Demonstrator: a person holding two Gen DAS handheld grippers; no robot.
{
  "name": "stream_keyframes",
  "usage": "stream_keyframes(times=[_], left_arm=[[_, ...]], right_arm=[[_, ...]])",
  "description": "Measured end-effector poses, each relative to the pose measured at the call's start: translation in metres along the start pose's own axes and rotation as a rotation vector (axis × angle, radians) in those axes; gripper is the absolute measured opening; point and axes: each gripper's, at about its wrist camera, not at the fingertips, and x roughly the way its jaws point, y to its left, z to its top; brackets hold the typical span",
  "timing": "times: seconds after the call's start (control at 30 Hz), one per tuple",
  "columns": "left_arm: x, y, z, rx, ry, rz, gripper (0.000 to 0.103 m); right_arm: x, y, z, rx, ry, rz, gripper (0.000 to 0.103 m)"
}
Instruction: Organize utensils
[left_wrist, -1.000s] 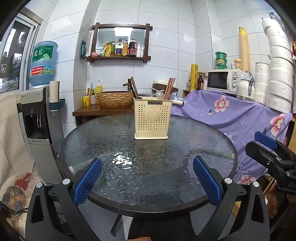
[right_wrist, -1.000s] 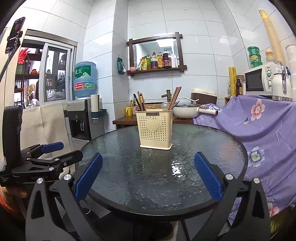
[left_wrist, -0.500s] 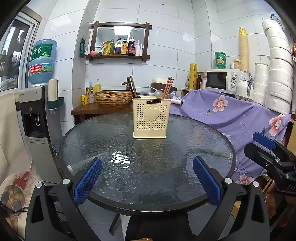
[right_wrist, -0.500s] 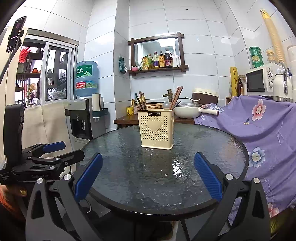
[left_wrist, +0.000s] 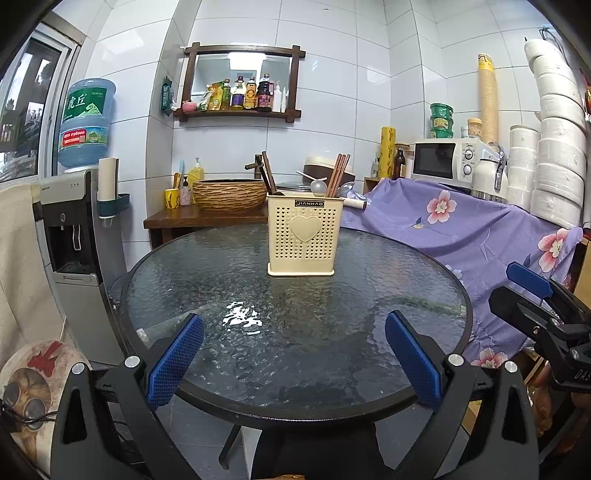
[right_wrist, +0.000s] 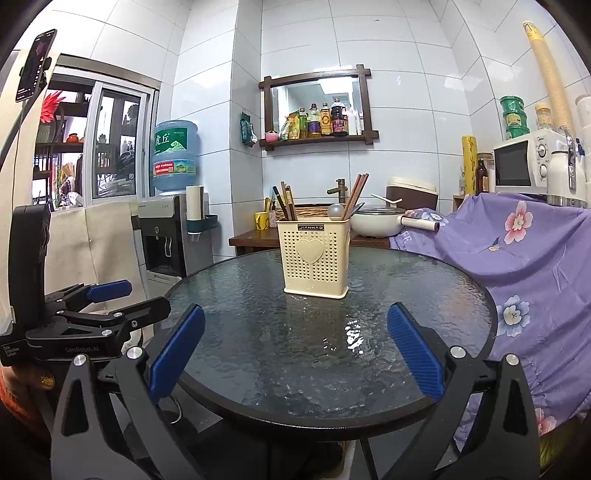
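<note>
A cream perforated utensil holder (left_wrist: 302, 236) with a heart on its front stands on the round glass table (left_wrist: 258, 332); it also shows in the right wrist view (right_wrist: 314, 258). Chopsticks (left_wrist: 338, 175) and a spoon (left_wrist: 317, 184) stick out of it. My left gripper (left_wrist: 293, 354) is open and empty over the table's near edge. My right gripper (right_wrist: 295, 350) is open and empty too, over the near edge. Each gripper shows in the other's view, the right one (left_wrist: 535, 306) at the right, the left one (right_wrist: 110, 306) at the left.
A water dispenser (left_wrist: 74, 236) stands left of the table. A purple flowered cloth (left_wrist: 461, 236) covers a counter at the right, with a microwave (left_wrist: 443, 162) on it. A wooden side table with a woven basin (left_wrist: 229, 194) is behind.
Both views have shifted slightly; the holder sits a little lower and closer in the left view. Both grippers stay open and empty.
</note>
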Motion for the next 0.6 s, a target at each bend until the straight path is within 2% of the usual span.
stream_keyframes(times=[0.6], left_arm=[[-0.0012,-0.0002,-0.0016,-0.001,0.002,-0.01,0.097]], right_arm=[[0.0013,0.0012,-0.0023,0.003,0.002,0.004,0.097]])
